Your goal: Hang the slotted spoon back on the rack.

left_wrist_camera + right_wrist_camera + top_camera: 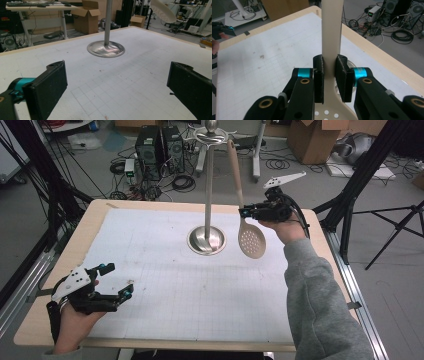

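Matt beige plastic skimmer (251,239), polished metal stand (207,236)

Spread fingers (47,92) face the steel stand (106,47).

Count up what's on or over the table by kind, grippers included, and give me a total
Slotted spoons: 1, the beige spoon clamped in the right gripper.
Metal stands: 1, the stand on the white mat.
Grippers: 2, counting the open left gripper.
Total: 4.
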The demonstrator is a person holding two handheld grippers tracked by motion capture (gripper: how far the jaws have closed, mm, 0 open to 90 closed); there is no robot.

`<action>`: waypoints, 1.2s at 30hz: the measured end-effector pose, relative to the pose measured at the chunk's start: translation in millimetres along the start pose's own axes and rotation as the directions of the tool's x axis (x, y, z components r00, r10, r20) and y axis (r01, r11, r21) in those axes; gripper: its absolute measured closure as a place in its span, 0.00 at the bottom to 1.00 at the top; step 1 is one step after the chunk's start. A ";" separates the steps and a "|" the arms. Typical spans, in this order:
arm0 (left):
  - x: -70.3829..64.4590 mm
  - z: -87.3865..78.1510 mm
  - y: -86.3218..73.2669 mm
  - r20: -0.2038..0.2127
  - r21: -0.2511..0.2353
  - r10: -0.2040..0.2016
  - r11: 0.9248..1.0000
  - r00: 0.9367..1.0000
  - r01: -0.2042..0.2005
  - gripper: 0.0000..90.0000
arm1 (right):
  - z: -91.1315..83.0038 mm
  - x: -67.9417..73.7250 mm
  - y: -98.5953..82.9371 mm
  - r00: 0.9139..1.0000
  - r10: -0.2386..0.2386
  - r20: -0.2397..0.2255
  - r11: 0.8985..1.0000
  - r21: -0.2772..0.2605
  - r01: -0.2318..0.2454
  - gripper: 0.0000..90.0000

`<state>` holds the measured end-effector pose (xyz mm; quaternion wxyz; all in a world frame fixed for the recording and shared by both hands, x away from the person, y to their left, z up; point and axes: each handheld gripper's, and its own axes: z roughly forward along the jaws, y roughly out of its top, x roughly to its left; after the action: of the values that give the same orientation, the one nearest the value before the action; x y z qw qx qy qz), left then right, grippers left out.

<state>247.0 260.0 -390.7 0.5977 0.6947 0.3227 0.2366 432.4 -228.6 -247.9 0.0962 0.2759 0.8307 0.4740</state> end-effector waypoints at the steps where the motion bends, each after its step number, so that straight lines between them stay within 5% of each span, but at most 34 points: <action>1: 0.0 -0.5 -0.1 -0.001 0.001 -0.002 1.000 1.000 0.002 0.04 | 1.6 -0.2 0.4 1.000 -0.001 0.002 1.000 -0.001 0.001 0.87; 36: -3.8 -15.0 -5.0 -0.021 0.003 -0.010 1.000 1.000 0.010 0.04 | 44.0 -1.9 10.2 1.000 -0.016 0.006 1.000 -0.013 0.016 0.87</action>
<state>232.8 267.7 -392.8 0.5946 0.6912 0.3330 0.2405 456.2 -193.3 -262.9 0.1043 0.2700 0.8294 0.4778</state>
